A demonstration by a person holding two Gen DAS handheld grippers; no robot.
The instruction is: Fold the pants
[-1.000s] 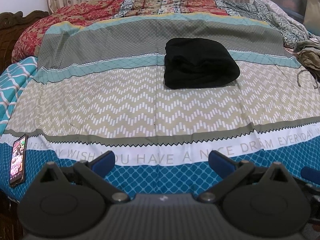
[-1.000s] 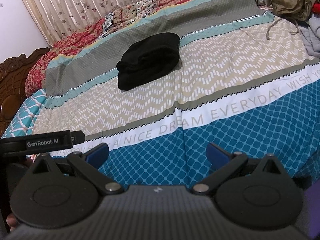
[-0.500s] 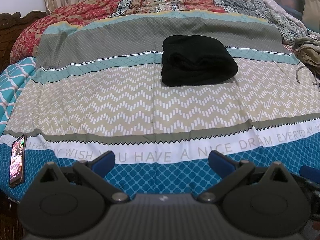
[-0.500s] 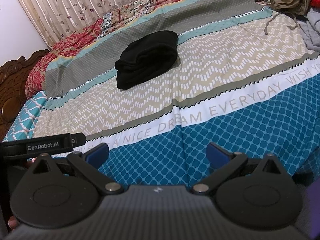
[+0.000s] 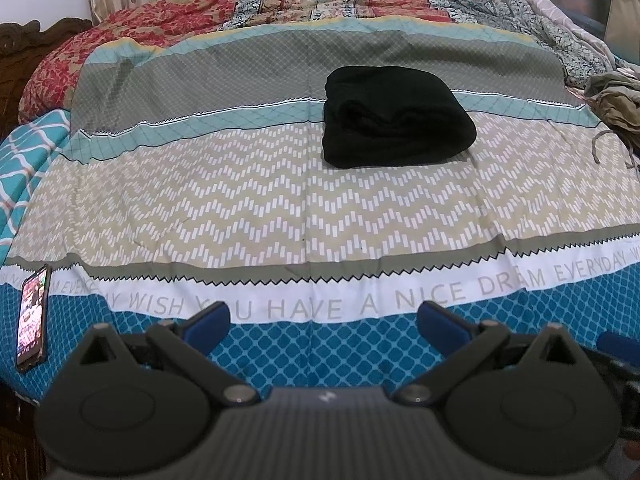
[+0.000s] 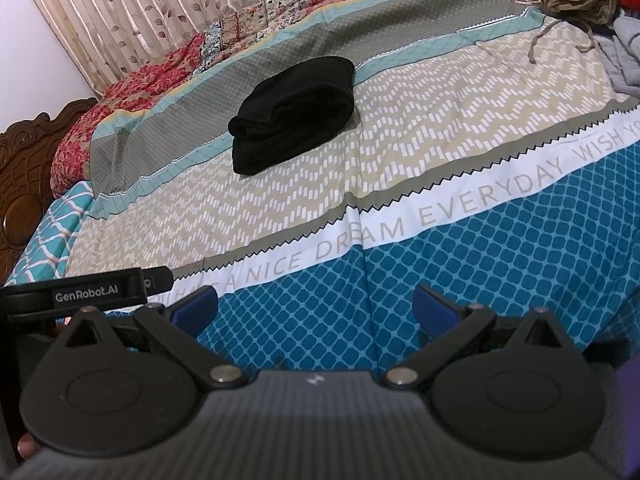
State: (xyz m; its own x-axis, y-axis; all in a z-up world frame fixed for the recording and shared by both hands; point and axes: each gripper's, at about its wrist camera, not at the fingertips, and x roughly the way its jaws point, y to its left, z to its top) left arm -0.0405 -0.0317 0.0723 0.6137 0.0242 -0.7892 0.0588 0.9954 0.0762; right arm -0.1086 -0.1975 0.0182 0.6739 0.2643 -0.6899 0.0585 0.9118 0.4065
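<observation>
**A made bed, one dark bundle**

A patterned bedspread (image 5: 248,200) covers the wide bed, curtains (image 6: 132,12) behind. The black pants (image 5: 394,116) sit folded mid-bed, well away from both tools; they look soft and limp, best pinched at a thick folded edge. Left gripper (image 5: 324,322) and right gripper (image 6: 316,306) hang spread wide, empty. A phone (image 5: 32,318) lies nearby.

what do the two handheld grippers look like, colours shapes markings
Both match: the left gripper and the right gripper each have a ribbed dark grey body, two round black discs, black linkage arms with silver pivot pins, and blue finger pads. In the right wrist view, a black bar printed GenRobot.AI in white shows at the left.
</observation>
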